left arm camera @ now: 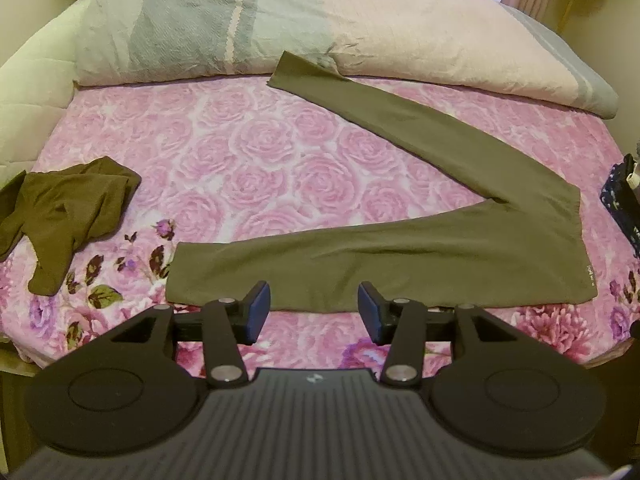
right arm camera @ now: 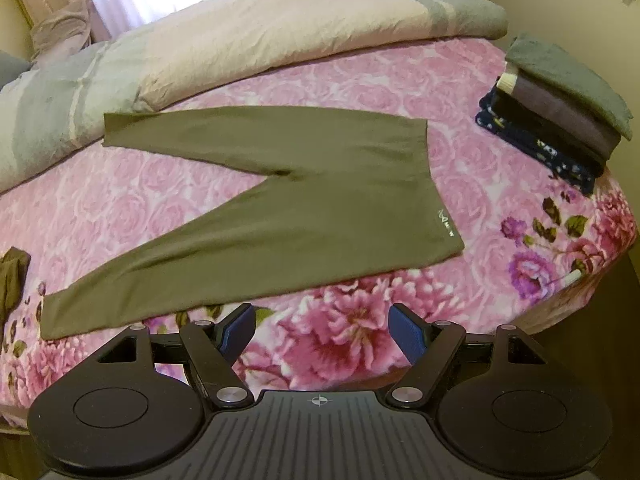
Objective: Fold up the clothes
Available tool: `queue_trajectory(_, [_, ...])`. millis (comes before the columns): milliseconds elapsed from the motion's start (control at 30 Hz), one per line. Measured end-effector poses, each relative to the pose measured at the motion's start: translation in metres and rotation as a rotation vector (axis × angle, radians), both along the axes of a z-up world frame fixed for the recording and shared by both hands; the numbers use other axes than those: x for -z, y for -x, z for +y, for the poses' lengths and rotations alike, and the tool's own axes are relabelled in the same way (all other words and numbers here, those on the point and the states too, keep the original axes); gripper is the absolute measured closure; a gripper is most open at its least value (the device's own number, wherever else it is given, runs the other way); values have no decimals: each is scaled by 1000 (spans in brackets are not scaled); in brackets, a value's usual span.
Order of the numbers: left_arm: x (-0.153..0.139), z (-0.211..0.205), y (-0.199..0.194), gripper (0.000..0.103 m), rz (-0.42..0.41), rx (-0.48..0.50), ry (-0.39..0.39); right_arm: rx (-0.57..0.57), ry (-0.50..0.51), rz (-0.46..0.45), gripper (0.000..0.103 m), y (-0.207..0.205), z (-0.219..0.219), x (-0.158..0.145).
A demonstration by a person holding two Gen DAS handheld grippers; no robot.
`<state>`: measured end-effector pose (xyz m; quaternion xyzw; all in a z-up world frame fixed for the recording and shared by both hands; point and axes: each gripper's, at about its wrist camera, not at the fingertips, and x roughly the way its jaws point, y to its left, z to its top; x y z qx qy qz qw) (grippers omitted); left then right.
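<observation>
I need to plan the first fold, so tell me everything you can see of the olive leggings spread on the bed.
The olive leggings look like thin, matte stretch knit. They lie flat on the pink floral bedspread, legs splayed in a V, waistband toward the folded clothes stack. A small pale logo sits near the waistband. The far cuff touches the rolled duvet. Neither gripper touches them.

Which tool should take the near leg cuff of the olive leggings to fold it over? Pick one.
Left. The left tool is open right at the near leg, closer to its cuff. The right tool is open too, but over bare bedspread nearer the waistband.
</observation>
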<state>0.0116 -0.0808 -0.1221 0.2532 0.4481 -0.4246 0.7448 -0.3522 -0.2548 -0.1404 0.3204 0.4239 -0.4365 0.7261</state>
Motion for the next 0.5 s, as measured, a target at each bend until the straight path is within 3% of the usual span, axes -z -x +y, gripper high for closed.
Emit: queue_trajectory(500, [-5,15,5,56,-30,6,-1,21,-34,26,27,6,8,8])
